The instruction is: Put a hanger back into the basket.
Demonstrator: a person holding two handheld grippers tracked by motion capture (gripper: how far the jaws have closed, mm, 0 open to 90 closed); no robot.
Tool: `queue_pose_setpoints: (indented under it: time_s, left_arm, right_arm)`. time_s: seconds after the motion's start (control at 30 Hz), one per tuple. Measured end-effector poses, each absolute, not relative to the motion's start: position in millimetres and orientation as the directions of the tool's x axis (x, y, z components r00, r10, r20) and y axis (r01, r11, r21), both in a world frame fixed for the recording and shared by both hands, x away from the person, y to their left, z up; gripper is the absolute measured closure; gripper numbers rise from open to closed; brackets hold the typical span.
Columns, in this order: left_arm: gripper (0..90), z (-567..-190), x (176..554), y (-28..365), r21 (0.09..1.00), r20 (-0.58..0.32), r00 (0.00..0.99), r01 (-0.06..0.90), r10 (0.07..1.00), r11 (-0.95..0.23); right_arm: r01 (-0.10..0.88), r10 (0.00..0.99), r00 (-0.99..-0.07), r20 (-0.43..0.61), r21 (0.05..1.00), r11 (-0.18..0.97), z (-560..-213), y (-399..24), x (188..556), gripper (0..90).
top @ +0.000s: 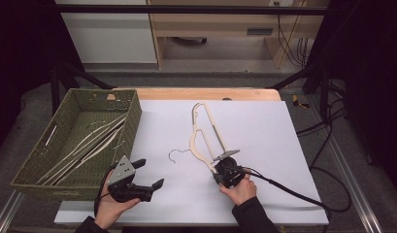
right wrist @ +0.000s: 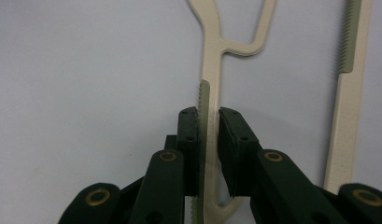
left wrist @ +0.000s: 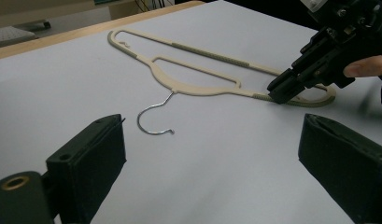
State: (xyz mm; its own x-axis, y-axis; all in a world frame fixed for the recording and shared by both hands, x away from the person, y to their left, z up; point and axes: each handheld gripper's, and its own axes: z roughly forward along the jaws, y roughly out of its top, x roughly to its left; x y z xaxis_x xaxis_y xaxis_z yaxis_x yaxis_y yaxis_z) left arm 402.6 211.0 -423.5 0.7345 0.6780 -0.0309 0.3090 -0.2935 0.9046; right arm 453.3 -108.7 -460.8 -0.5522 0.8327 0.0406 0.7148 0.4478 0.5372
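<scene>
- hanger (top: 202,133), cream plastic with a thin metal hook (top: 177,154), lies flat on the white sheet (top: 264,126) that covers the table, its long side running away from the person.
- right gripper (top: 220,167) is clamped on the near arm of the hanger, close to the rounded near end; in the right gripper view (right wrist: 208,154) the two black jaws press on either side of the cream strip where its ribbed grey edge begins.
- right hand (top: 240,188) holds that gripper from below, with a black cable (top: 303,196) trailing off to the right across the sheet.
- left gripper (top: 150,174) is held in the left hand (top: 111,206) near the front edge of the sheet, well apart from the hanger; its jaws stand wide open with nothing between them.
- in the left gripper view (left wrist: 212,149) the hook (left wrist: 153,119) lies on the sheet just ahead of the open jaws, and the right gripper (left wrist: 284,88) shows at the far right biting the hanger (left wrist: 198,70).
- basket (top: 130,121), green and woven, sits at the left edge of the sheet, just beside the left hand; more pale hangers (top: 87,143) lie inside it.
</scene>
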Motion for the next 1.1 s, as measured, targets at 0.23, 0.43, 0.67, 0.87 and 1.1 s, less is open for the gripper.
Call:
queue_pose_setpoints:
  time_s: [0.23,0.43,0.67,0.87,1.1]
  left_arm:
    - [7.5,-426,403,207,0.899,-0.031,0.739,0.314,0.673,-0.304]
    - [7.5,-426,405,202,0.897,-0.031,0.740,0.317,0.672,-0.307]
    - [7.9,-424,414,192,0.892,-0.025,0.745,0.318,0.667,-0.321]
    - [10.5,-417,433,183,0.893,-0.028,0.740,0.321,0.672,-0.316]
    - [18.8,-413,470,164,0.866,-0.052,0.761,0.357,0.647,-0.350]
  right_arm:
    - [0.700,0.842,-0.537,0.052,0.584,0.410,-466,-105,456,74.1]
    - [0.698,0.860,-0.510,0.000,0.585,0.414,-467,-98,453,80.0]
    - [0.700,0.858,-0.513,0.032,0.594,0.396,-465,-104,455,80.3]
    - [0.670,0.850,-0.524,0.058,0.644,0.369,-442,-118,453,80.3]
    - [0.660,0.833,-0.547,0.079,0.653,0.371,-432,-128,448,80.2]
